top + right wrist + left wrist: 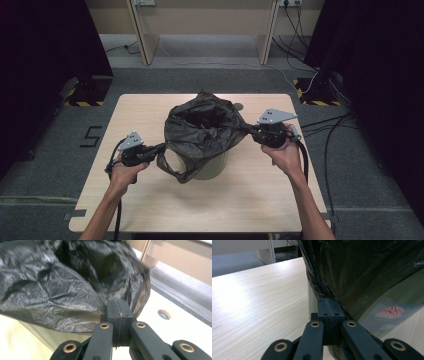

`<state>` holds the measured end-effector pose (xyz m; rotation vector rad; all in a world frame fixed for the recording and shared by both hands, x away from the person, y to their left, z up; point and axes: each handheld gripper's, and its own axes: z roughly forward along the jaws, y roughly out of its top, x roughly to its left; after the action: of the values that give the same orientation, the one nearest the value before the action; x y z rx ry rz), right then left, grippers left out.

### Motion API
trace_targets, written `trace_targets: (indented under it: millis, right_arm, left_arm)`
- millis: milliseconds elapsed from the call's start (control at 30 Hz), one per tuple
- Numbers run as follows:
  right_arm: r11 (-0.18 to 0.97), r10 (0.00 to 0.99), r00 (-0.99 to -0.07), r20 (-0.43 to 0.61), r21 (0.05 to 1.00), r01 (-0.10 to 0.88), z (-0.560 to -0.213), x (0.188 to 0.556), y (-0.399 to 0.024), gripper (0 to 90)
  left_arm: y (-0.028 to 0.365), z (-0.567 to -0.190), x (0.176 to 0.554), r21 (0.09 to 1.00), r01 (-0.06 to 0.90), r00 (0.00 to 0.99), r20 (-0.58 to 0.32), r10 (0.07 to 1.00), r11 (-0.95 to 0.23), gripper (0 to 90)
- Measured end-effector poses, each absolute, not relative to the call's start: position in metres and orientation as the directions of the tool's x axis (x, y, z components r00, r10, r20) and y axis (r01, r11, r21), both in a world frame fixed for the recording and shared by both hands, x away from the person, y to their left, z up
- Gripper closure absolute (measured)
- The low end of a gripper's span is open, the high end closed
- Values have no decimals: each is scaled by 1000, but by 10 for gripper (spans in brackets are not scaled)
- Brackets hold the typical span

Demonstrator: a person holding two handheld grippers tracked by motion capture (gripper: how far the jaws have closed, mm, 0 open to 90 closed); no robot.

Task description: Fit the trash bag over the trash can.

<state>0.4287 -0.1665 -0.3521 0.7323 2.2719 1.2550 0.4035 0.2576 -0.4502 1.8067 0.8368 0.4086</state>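
Note:
A black plastic bag [200,130] is draped over a pale round bin [212,167] that stands in the middle of the wooden table [150,200]. My left gripper [161,146] is at the bag's lower left, shut on a hanging fold of the film. In the left gripper view the closed jaws [330,302] pinch the bag [362,272] right beside the bin wall [312,300]. My right gripper [250,129] pulls a stretched strand of the bag's rim out to the right. In the right gripper view the jaws [119,303] are shut on the bag [50,290].
A round cable hole [239,106] sits in the table just behind the bag, on the right. Bare tabletop lies in front of the bin and on both sides. Cables [325,135] trail over the floor at the right; a desk frame [205,30] stands beyond the table.

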Motion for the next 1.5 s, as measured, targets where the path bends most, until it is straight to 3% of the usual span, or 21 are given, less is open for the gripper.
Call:
trace_targets:
  millis: [267, 333, 367, 400, 533, 700, 867, 900, 1067, 1233, 1367, 1500]
  right_arm:
    - [470, 622, -779, -75, 832, 295, -388, 434, -170, 896]
    - [465, 637, -767, -74, 830, 307, -388, 433, -172, 784]
    - [465, 637, -767, -74, 830, 307, -388, 433, -172, 784]
    - [424, 681, -729, -70, 850, 314, -381, 429, -175, 633]
    - [310, 719, -695, -29, 908, 283, -356, 418, -177, 468]
    - [323, 708, -704, -53, 911, 256, -344, 410, -152, 432]
    - [317, 720, -693, -37, 906, 281, -349, 423, -138, 483]
    - [296, 728, -686, -13, 908, 297, -351, 434, -136, 532]
    - [275, 735, -678, 9, 910, 310, -354, 462, -138, 630]
    - [272, 691, -721, 49, 907, 322, -354, 492, -135, 687]
    - [289, 683, -728, 48, 899, 330, -349, 506, -129, 612]
    - [284, 717, -696, 35, 897, 338, -339, 493, -128, 453]
  left_arm:
    - [257, -467, 403, 900, 383, 687, -127, 715, -208, 896]
    - [255, -468, 399, 898, 379, 692, -114, 713, -225, 894]
    - [255, -468, 399, 898, 379, 692, -114, 713, -225, 891]
    - [253, -466, 394, 901, 370, 700, -110, 706, -227, 880]
    - [245, -462, 382, 905, 343, 723, -84, 686, -251, 848]
    - [231, -459, 368, 896, 324, 759, -55, 648, -303, 788]
    - [231, -456, 361, 889, 324, 771, -51, 634, -323, 684]
    - [235, -451, 358, 881, 342, 763, -57, 644, -327, 555]
    - [254, -441, 354, 885, 369, 735, -91, 672, -284, 340]
    - [276, -427, 357, 912, 361, 705, -130, 698, -195, 273]
    - [282, -418, 362, 922, 350, 686, -131, 716, -167, 272]
    - [283, -407, 373, 932, 335, 677, -137, 723, -137, 271]
